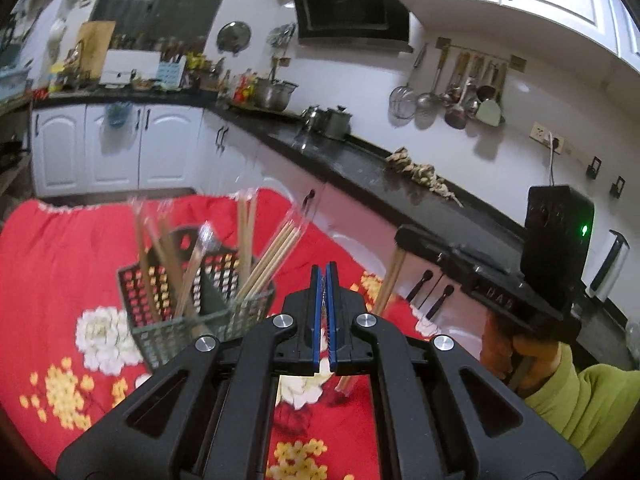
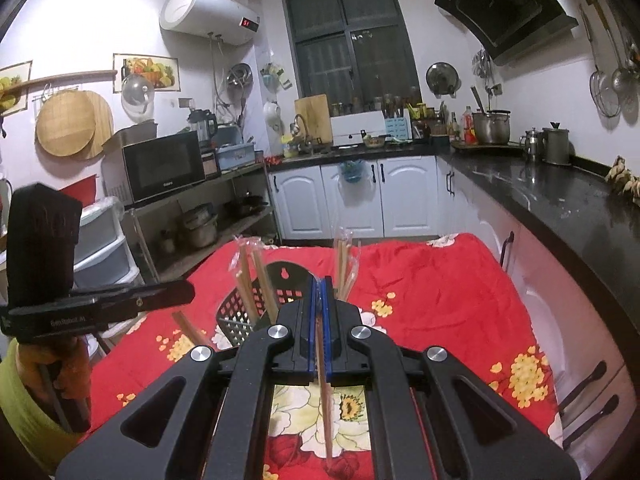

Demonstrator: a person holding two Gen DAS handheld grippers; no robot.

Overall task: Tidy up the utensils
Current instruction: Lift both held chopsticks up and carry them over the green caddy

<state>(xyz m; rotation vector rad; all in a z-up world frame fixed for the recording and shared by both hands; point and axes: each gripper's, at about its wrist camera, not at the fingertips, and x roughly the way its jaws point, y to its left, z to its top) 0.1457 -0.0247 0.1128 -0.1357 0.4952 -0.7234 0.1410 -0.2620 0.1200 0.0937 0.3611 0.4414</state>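
Nearing the finish, by the look of it: several wrapped chopstick pairs (image 1: 276, 256) already standing in the slotted utensil basket (image 1: 176, 308) on the red floral cloth (image 1: 60, 248). Right gripper (image 2: 322, 280) clamping one more wrapped pair (image 2: 325, 392), hovering just at six o'clock of the basket. Left gripper (image 1: 326, 268) clenched, apparently on a thin wrapper strip only. Remaining: slotting that pair in.

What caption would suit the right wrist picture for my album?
Right tongs shut on wrapped wooden chopsticks above a red floral tablecloth, short of the dark slotted plastic utensil basket.
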